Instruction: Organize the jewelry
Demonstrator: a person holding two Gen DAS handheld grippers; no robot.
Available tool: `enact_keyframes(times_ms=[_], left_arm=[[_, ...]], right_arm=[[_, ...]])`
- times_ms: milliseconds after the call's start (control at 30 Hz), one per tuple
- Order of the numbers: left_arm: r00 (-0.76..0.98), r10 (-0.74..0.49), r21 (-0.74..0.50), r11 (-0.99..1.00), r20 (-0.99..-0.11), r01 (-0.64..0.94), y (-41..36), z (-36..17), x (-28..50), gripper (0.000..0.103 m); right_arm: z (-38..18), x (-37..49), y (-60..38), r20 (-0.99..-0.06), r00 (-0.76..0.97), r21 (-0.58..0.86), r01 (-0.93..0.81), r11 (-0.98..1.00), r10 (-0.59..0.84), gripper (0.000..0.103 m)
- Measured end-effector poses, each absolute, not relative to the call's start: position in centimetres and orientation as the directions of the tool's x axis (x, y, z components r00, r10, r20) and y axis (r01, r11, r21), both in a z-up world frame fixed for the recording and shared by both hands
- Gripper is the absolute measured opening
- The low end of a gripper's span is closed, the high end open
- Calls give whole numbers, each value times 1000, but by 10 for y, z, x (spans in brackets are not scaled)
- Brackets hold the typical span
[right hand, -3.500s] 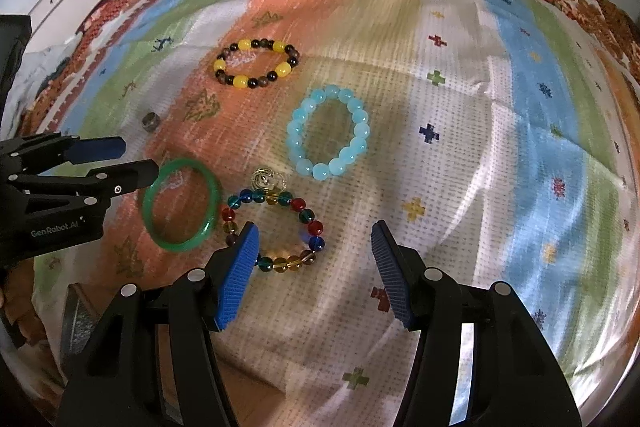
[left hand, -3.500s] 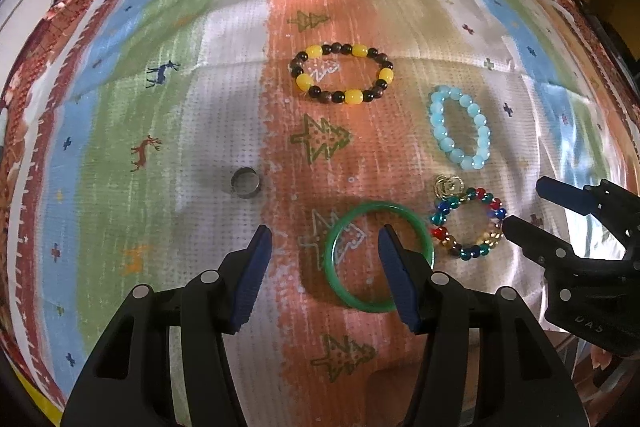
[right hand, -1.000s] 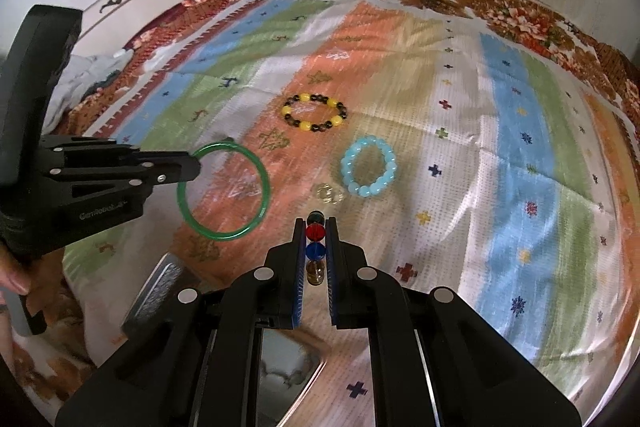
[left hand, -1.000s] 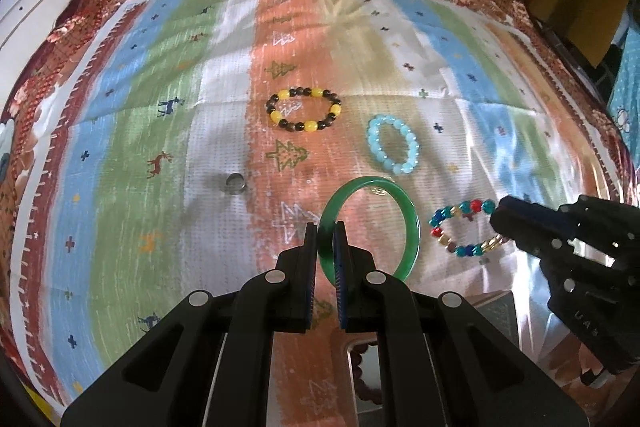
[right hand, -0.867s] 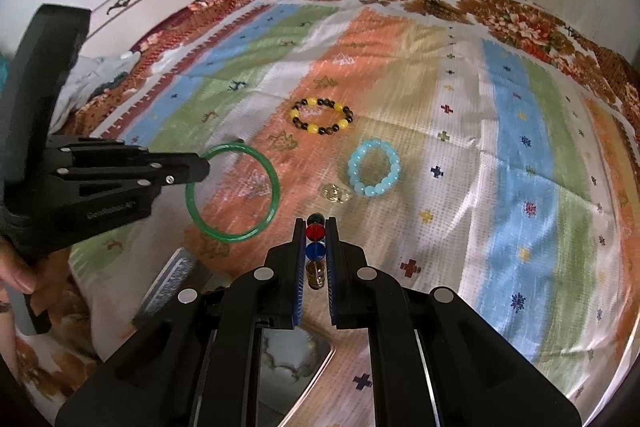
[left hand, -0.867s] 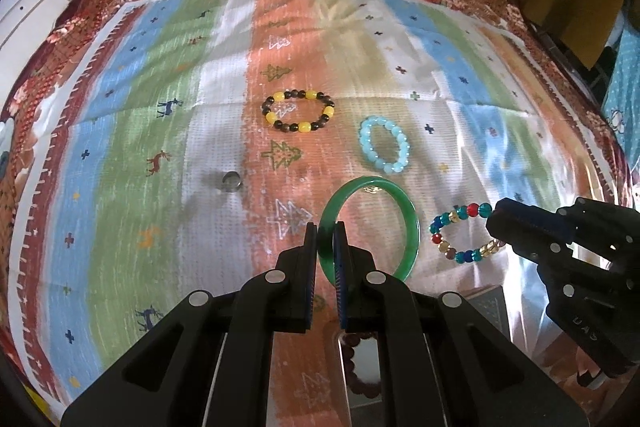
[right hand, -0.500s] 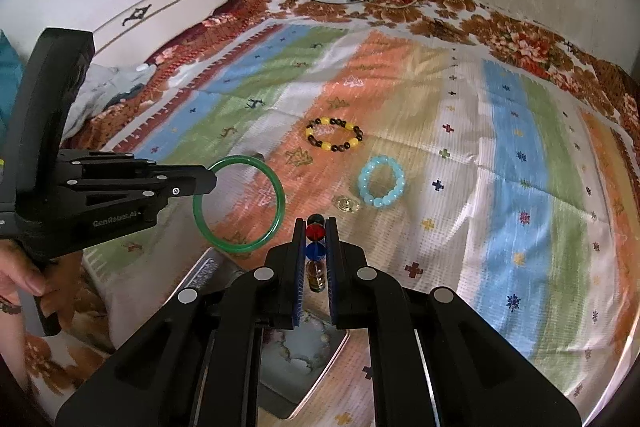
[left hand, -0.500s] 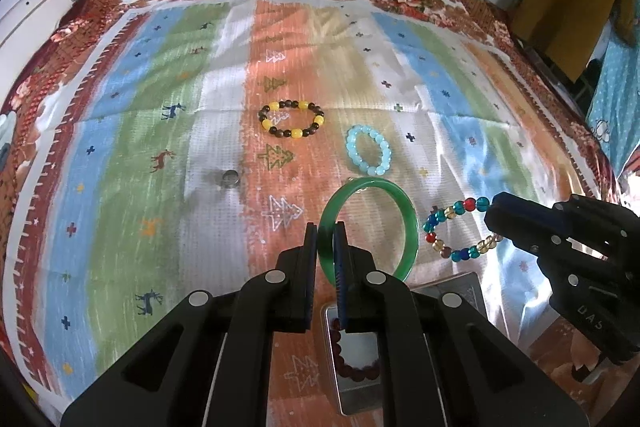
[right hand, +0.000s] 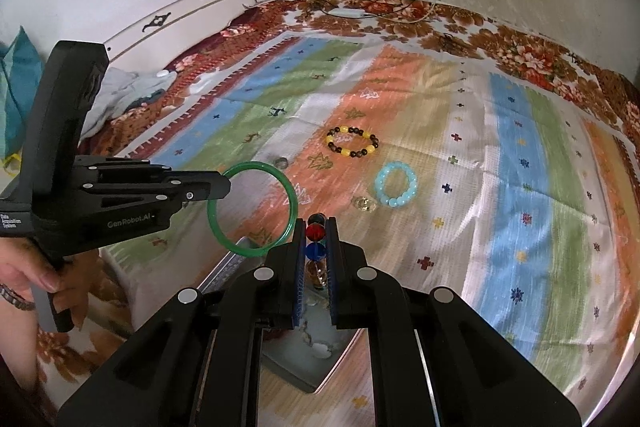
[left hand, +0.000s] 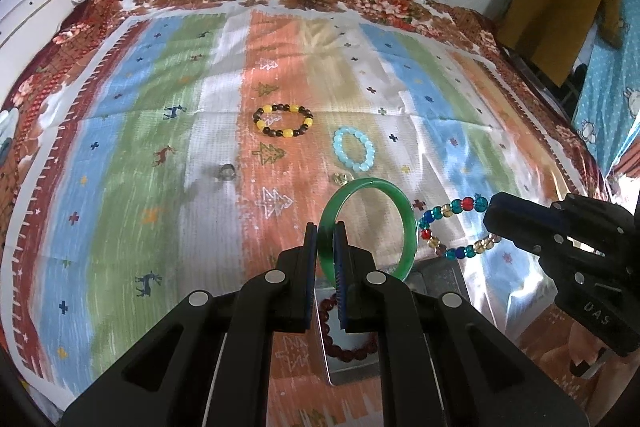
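My left gripper (left hand: 326, 233) is shut on a green bangle (left hand: 406, 215) and holds it in the air above a grey metal box (left hand: 348, 367). My right gripper (right hand: 316, 227) is shut on a multicoloured bead bracelet (right hand: 315, 231), which also shows hanging from it in the left wrist view (left hand: 444, 211). The box (right hand: 312, 351) lies under both grippers and holds a dark red bead bracelet (left hand: 352, 343). The green bangle (right hand: 252, 209) and the left gripper (right hand: 218, 187) show at the left of the right wrist view.
On the striped bedspread (left hand: 120, 147) lie a yellow-and-brown bead bracelet (left hand: 283, 121), a light blue bead bracelet (left hand: 355, 149), a small silver ring (left hand: 227, 171) and a small gold piece (right hand: 365, 203). A wall and cables stand behind the bed.
Both grippers closed, left on the bangle and right on the multicoloured bracelet, then lifted them off the bedspread and drew back over the grey box.
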State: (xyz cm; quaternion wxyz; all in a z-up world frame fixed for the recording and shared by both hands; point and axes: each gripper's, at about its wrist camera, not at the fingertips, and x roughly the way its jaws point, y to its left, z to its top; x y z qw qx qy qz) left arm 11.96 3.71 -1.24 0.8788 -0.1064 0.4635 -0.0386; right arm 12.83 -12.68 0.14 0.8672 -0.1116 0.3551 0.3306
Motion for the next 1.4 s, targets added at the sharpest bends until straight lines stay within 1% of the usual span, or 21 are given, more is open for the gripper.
enact_keyframes(times_ms=[467,600,667,733,767,800,833,867,900,933,1000,1067,1100,1133,1167,1233,1400], left_arm=[[564,-179,-225,974,-806,-13,24,-19,89,8],[546,-189,-224,975,-816,1,18,-24,85,8],[508,-203,-222,975,-837,23,12,-31,86,9],[457,-220,-226,973,-862,41,6,-41,90,11],[455,-200,-210,977,-868,29,6,-42,91,18],[459,-185,-201,979,-869,14,8,-43,92,31],[466,-191,-215,977,-864,2,12,-42,93,35],[472,-200,-232,973,-859,-11,16,-41,93,37],[479,-203,-244,969,-854,-24,20,-40,93,38],[489,-199,-251,967,-849,-42,25,-39,92,38],[496,-180,-248,966,-849,-73,32,-39,93,39],[499,-165,-244,965,-851,-97,37,-40,95,41],[503,-153,-235,966,-851,-104,38,-39,95,47],[507,-140,-223,969,-850,-107,38,-39,96,49],[509,-130,-212,971,-851,-106,38,-38,97,49],[511,-124,-204,973,-851,-104,38,-38,98,49],[514,-91,-173,978,-853,-114,41,-38,104,51]], right_arm=[[-16,102,-130,-717,491,50,-672,739,495,10],[-19,97,-131,-717,482,63,-674,736,503,10],[-20,97,-132,-721,475,72,-672,737,504,10],[-24,99,-132,-731,462,86,-668,739,502,10],[-26,100,-133,-735,459,90,-664,743,499,11],[-28,102,-134,-741,455,94,-658,747,494,12],[-28,103,-135,-740,458,97,-652,752,492,17],[-28,105,-137,-738,462,100,-645,758,491,23],[-27,106,-139,-736,466,102,-641,761,491,32],[-28,107,-140,-736,468,102,-638,763,490,35],[-29,109,-142,-737,470,106,-629,770,485,36],[-31,113,-143,-743,470,109,-618,779,477,42],[-32,114,-143,-744,471,107,-615,781,473,44],[-33,115,-144,-746,472,105,-613,783,470,45],[-33,116,-144,-748,471,104,-611,784,467,46],[-34,119,-144,-751,474,102,-605,790,460,50],[-39,129,-146,-763,480,88,-586,806,433,52]])
